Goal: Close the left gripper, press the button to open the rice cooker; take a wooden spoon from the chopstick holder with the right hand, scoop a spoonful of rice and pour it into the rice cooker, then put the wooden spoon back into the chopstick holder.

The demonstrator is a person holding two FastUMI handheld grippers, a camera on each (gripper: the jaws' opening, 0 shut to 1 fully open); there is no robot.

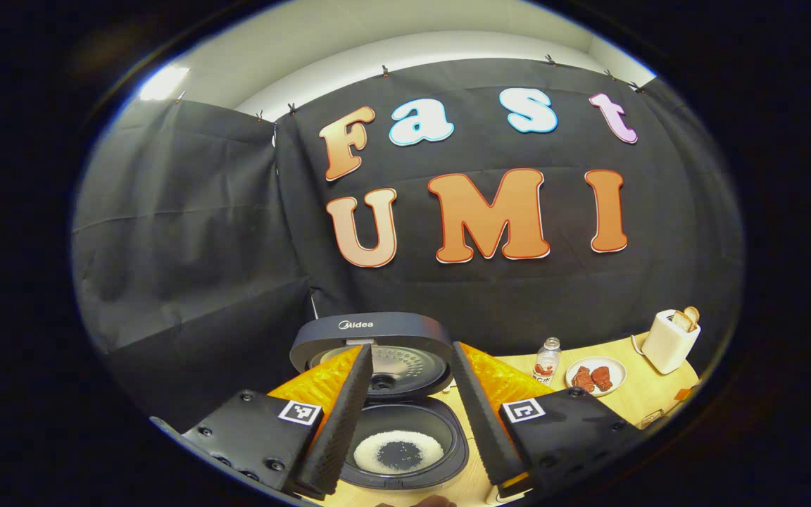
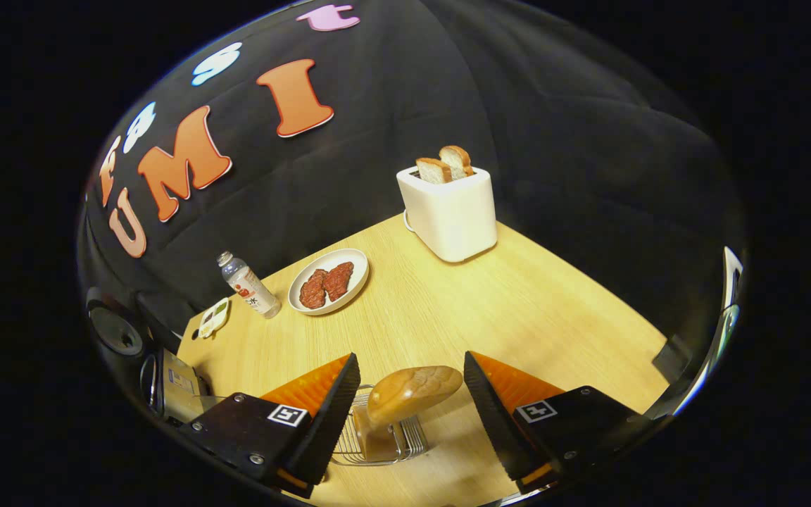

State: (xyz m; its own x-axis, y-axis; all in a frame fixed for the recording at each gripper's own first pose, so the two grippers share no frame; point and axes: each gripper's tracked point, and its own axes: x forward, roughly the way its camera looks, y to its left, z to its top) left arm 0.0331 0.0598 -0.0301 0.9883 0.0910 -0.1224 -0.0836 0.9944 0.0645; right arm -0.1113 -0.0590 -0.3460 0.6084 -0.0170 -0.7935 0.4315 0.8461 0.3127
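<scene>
In the left gripper view the rice cooker (image 1: 388,394) stands with its lid up, and the word "Midea" is legible in pale lettering on the dark lid's upper edge. Its inner pot holds a ring of white rice (image 1: 398,451) with a bare dark patch in the middle. The left gripper (image 1: 405,415) hangs above the pot with its fingers spread wide and nothing between them. Farther right on the wooden table (image 1: 631,405) stand a small bottle (image 1: 547,359) (its label is too small to read), a plate (image 1: 597,376) with reddish pieces of meat, and a white toaster (image 1: 670,341) with bread slices poking out. In the right gripper view the right gripper (image 2: 411,415) is likewise wide open and grips nothing; between its fingers, touching neither, the wooden spoon (image 2: 412,391) stands bowl-up in the wire chopstick holder (image 2: 377,438) on the table. Each gripper carries small square black-and-white marker tags on its body, which bear patterns rather than writing.
</scene>
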